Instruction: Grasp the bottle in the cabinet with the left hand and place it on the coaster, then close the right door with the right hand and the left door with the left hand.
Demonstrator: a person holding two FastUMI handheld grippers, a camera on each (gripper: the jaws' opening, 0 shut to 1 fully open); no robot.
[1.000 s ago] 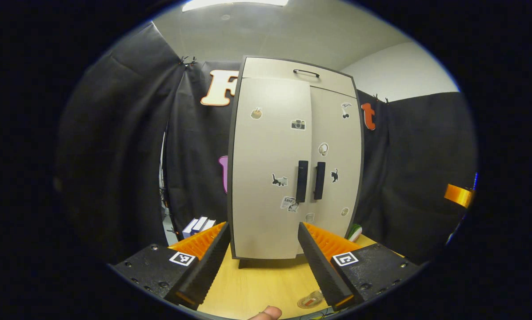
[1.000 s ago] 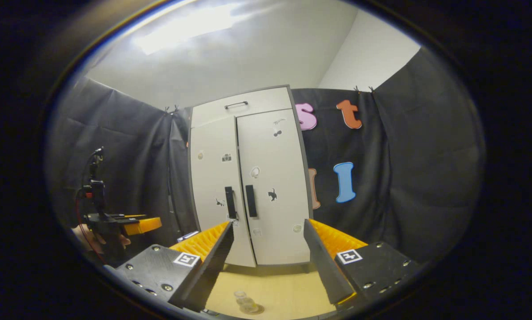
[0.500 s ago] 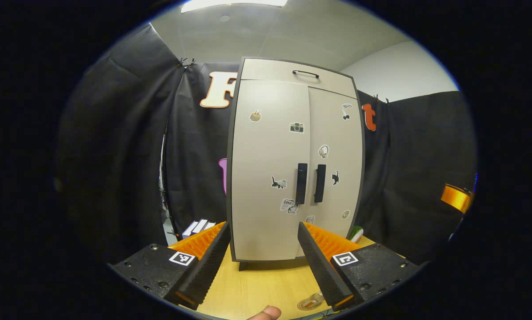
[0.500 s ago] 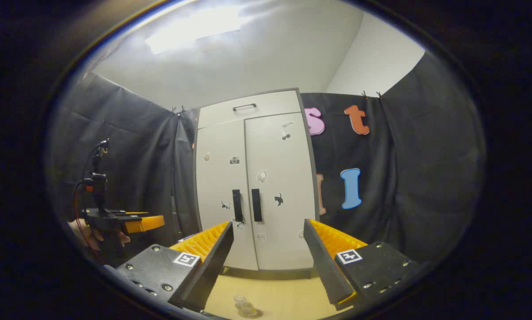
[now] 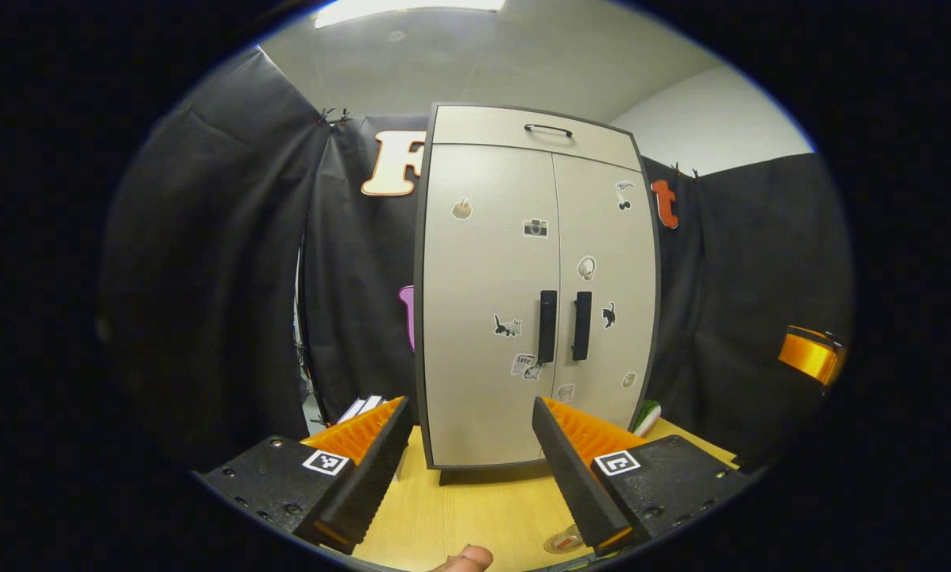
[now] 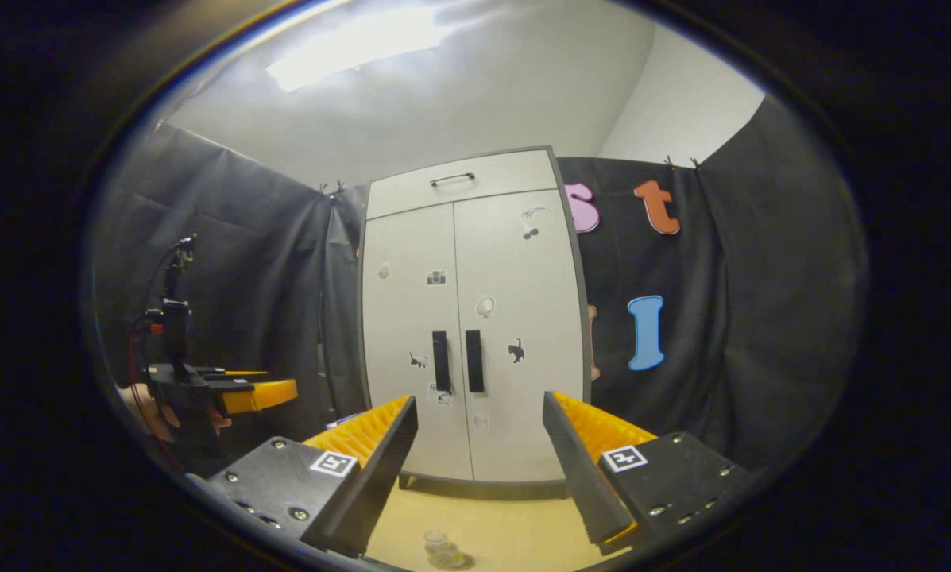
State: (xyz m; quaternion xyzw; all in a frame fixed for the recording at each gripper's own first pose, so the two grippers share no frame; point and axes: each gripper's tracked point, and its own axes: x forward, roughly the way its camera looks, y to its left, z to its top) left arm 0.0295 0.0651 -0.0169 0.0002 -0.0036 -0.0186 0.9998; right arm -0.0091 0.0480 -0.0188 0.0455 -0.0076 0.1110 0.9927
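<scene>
Since a second ago the left door [image 5: 487, 306] has swung flush with the right door [image 5: 606, 286]; we now see the cabinet [image 6: 475, 318] fully closed. Both our grippers, left [image 5: 467, 461] and right [image 6: 479, 469], hang back with jaws apart (nothing between them). On the tabletop [image 6: 507, 532] the bottle [image 6: 441, 546] stands near us.

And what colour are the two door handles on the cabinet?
Black door handles, on pale beige doors; clearest in the left gripper view.
</scene>
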